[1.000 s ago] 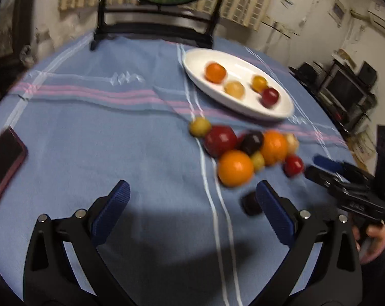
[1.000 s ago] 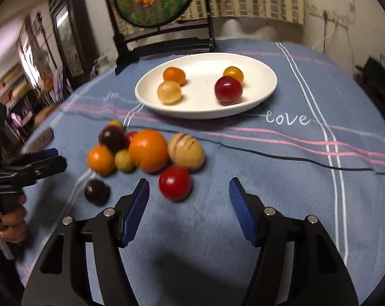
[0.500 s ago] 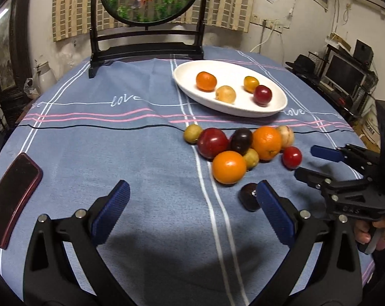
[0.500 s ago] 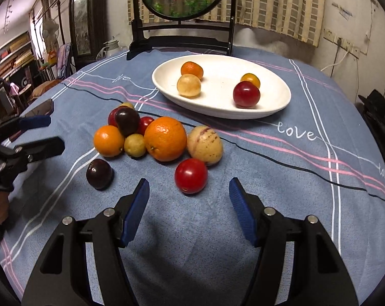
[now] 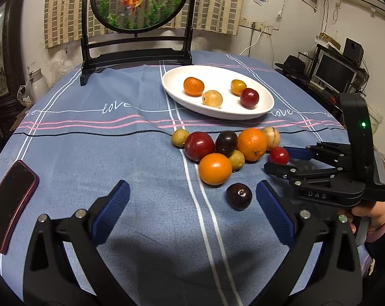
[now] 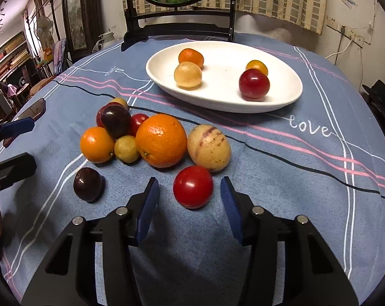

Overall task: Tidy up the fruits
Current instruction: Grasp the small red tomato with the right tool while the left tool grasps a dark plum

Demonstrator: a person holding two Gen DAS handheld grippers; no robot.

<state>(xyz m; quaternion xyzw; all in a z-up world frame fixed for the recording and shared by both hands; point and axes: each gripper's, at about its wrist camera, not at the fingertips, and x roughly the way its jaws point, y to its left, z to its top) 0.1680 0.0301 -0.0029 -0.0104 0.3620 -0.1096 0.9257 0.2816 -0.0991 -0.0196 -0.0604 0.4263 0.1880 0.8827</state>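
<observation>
Here, a small red tomato (image 6: 193, 187) sits on the blue tablecloth (image 6: 281, 178) right ahead of the right gripper (image 6: 189, 193), whose blue-padded fingers (image 6: 147, 207) stand wide apart on either side of it, touching nothing and holding nothing. Just behind the tomato lies a pale, purple-streaked fruit (image 6: 209, 148), and beside that a large orange (image 6: 161, 140), both touching or nearly touching their neighbours in a loose heap: a small yellow-green fruit (image 6: 127, 149), a smaller orange (image 6: 97, 144), a dark plum (image 6: 115, 121) and a red fruit (image 6: 138, 123) tucked behind them. A second dark plum (image 6: 88, 184) lies apart from the heap, to its near left. In the left wrist view this lone plum (image 5: 239, 196) lies just inside the right-hand finger of the left gripper (image 5: 192, 204), which is also spread wide and empty. Beyond the heap stands an oval white plate (image 6: 281, 102) with four fruits on it: a small orange (image 6: 191, 57), a pale yellow round fruit (image 6: 187, 74), a little yellow-orange one (image 6: 256, 67) and a dark red one (image 6: 254, 84). A phone in a red case (image 5: 11, 204) rests near the table's left edge, and at the far side stands a dark wooden frame holding a round goldfish panel (image 5: 138, 0).
</observation>
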